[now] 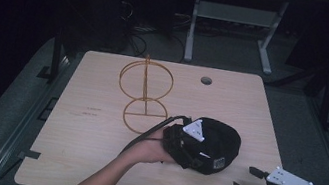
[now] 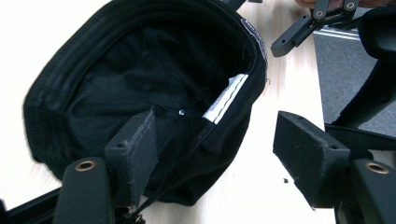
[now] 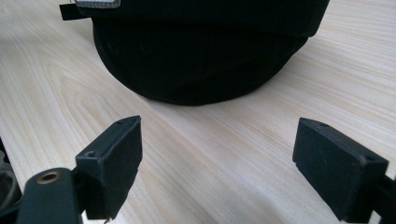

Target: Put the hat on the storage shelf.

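**Left gripper astride the cap rim, right gripper standing off**

High view: black cap [image 1: 212,143] lying near the middle of the wooden table [image 1: 90,161], slightly toward the near right, with its long axis running left to right. Left gripper [image 1: 183,144] pressed up against the cap's left end, hand and forearm coming in from the near edge. Right gripper [image 1: 250,180] well to the near right, apart from the cap, jaws spread and pointing left toward it. Gold wire stand [image 1: 144,94] further back and to the left, not involved. Clearly the left hand the nearer of the two.

Left gripper view: cap [image 2: 140,84] lying open side toward the camera, a white label [image 2: 226,98] sewn inside the band. One jaw sitting inside the hollow, the other out over bare table [image 2: 261,186], so the near rim lies between them. Wide gap remaining; no pad seen pressing on cloth, hence nothing gripped yet. Right gripper's [image 2: 301,30] jaws visible at the far top.

Right gripper view: cap [image 3: 201,51] straight ahead and beyond the pads, a strip of bare table [image 3: 210,154] between. Jaws standing wide apart, holding nothing.

Judged from this: closing the left jaws across the rim looks the likely next step.
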The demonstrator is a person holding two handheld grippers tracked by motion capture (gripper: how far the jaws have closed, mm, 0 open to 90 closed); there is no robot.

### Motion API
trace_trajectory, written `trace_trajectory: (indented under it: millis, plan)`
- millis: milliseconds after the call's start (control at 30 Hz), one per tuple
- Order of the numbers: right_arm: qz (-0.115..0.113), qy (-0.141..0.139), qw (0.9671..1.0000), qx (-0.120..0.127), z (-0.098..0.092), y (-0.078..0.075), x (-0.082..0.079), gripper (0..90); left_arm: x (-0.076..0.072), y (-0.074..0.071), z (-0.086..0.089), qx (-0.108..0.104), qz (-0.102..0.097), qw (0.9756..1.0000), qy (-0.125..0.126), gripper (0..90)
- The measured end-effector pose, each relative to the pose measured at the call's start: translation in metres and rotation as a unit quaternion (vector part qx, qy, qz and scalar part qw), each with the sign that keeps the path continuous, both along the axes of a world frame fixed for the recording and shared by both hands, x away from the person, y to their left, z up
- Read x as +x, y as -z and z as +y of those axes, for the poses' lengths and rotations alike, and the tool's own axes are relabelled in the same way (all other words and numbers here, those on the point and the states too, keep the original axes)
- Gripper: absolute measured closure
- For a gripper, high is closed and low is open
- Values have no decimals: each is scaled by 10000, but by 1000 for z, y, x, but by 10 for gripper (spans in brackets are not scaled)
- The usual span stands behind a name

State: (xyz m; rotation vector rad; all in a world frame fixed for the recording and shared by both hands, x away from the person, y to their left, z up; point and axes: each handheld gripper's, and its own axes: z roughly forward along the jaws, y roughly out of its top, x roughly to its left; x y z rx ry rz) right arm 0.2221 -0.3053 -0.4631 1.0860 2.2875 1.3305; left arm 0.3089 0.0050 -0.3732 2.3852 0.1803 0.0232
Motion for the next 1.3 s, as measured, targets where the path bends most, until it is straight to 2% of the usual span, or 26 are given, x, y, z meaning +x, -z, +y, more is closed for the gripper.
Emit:
trace_trajectory:
  millis: [200, 267, 433, 500, 633, 867, 1033, 1233, 1300]
  plan:
    - [-16, -8, 10000, -15, 0, 0, 0, 154, 4, 10, -6, 119, 163, 9998, 48, 389]
    - [-25, -19, 10000, -6, 0, 0, -1, 154, 5, 12, -7, 227, 124, 9996, 81, 408]
    - [6, -69, 10000, -45, 3, 1, 0, 154, 6, 16, -9, 270, 204, 9992, 212, 479]
    - [-4, -102, 9999, -54, 4, 1, 0, 154, 8, 19, -11, 374, 193, 9988, 258, 484]
    - [13, -121, 9999, -67, 5, 1, -1, 154, 11, 21, -10, 429, 225, 9982, 357, 573]
    - [37, -125, 9999, -34, 5, 3, 0, 154, 12, 20, -11, 302, 313, 9976, 539, 752]
    - [57, -133, 9999, 33, 6, 2, -1, 153, 12, 15, -15, 270, 273, 9974, 606, 784]
    - [-47, -94, 9998, 151, 6, -1, -1, 140, 15, 1, -19, -17, 283, 9982, 524, 796]
    - [-58, -66, 9997, 225, 7, -2, -2, 139, 17, -3, -20, -53, 302, 9983, 502, 797]
